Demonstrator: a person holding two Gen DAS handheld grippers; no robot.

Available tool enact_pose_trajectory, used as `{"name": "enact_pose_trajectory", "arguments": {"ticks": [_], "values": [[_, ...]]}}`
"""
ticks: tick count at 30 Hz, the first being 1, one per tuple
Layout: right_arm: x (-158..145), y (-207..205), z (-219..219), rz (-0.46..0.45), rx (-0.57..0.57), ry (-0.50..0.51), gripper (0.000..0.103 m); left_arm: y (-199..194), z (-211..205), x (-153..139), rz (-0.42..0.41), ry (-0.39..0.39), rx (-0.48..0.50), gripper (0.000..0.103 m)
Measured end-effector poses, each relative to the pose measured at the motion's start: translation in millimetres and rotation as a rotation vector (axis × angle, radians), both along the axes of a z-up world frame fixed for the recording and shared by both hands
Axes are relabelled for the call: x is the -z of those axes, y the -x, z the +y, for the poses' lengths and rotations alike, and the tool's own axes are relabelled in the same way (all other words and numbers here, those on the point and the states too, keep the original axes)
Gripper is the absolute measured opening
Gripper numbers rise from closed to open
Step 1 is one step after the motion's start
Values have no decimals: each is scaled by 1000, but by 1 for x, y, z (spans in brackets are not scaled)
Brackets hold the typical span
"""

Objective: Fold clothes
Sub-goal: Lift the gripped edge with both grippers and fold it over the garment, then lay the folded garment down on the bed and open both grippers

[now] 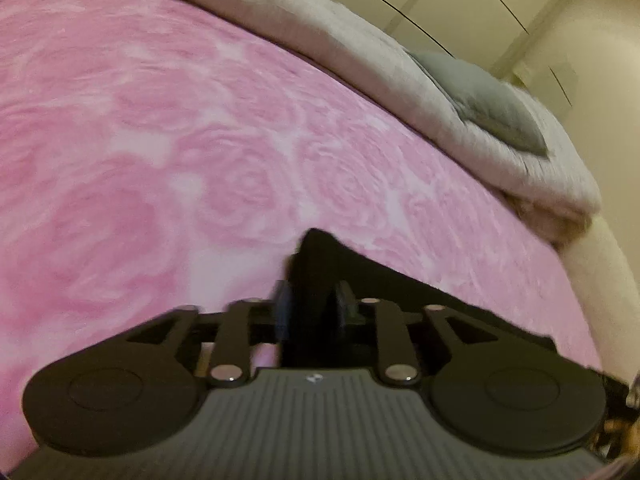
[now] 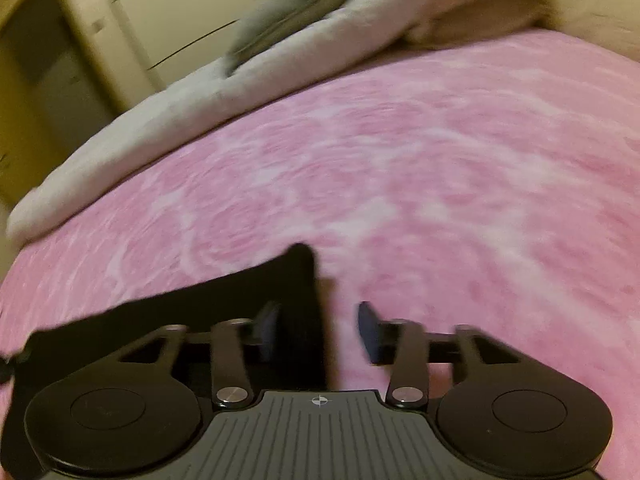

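dim warm light, motion blur

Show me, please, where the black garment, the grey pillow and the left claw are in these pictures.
black garment (image 2: 298, 280): right wrist view, its raised corner.
grey pillow (image 1: 486, 100): left wrist view, middle of its face.
left claw (image 1: 310, 312): left wrist view, midway between fingertips.

Both views low over pink bedspread (image 1: 200, 140)

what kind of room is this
Most likely a bedroom. A bed covered by a pink rose-patterned blanket fills both views, a pale duvet with a grey pillow lies along its far side, and cream wardrobe doors stand behind.
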State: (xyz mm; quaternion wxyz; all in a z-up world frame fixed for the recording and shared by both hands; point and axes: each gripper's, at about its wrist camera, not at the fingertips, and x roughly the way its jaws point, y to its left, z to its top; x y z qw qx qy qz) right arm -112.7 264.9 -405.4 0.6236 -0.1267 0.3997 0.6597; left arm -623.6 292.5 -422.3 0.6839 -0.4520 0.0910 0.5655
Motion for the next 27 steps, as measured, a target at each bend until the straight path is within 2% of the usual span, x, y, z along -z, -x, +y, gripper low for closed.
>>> {"name": "enact_pose_trajectory", "arguments": {"ticks": [2, 4, 6, 8, 10, 13, 17, 18, 19, 20, 23, 27], "values": [[-11, -6, -23, 38, 50, 5, 49, 10, -29, -10, -4, 19, -50, 22], [-12, -10, -59, 101, 104, 27, 50, 17, -66, -15, -55, 47, -101, 26], [-12, -14, -95, 164, 158, 50, 51, 22, -105, -15, -129, 84, -156, 37], [-8, -17, -131, 251, 207, 79, 52, 23, -138, -9, -230, 115, -195, 38], [2, -17, -159, 368, 246, 106, 53, 20, -152, 0, -305, 136, -217, 38], [7, -9, -176, 474, 279, 90, 53, 14, -160, 14, -369, 160, -241, 38], [8, 3, -158, 513, 289, 93, 53, 13, -159, 17, -326, 141, -211, 35], [10, 4, -154, 513, 297, 88, 52, 13, -158, 17, -315, 136, -203, 22], [11, 5, -150, 512, 304, 84, 24, 13, -158, 18, -305, 131, -196, 14], [10, 6, -148, 479, 306, 86, 8, 13, -158, 19, -294, 126, -188, 11], [8, 4, -146, 419, 318, 96, 7, 13, -157, 21, -261, 111, -165, 10], [26, -5, -145, 443, 342, 119, 7, 12, -156, 24, -218, 91, -135, 12]]}}
